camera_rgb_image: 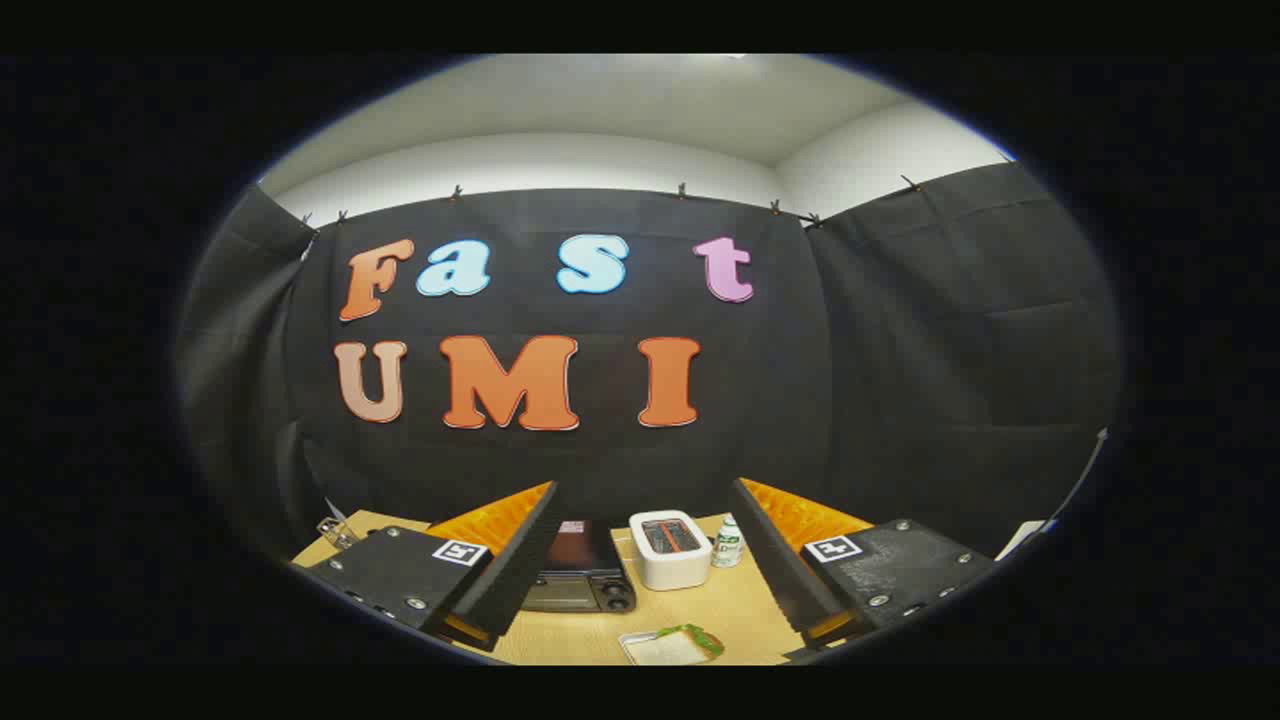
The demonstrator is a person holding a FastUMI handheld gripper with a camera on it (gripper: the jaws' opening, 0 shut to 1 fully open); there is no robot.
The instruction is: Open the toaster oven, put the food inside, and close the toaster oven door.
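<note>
Toaster oven (580, 575) sits low in the frame, left of center, door shut, partly tucked behind the left finger. Gripper (645, 560) hangs above the table (740, 610) with its fingers spread wide and empty. Food tray (672, 646) lies at bottom center between them, so I'd say the oven handle is ahead and a bit left.
</note>
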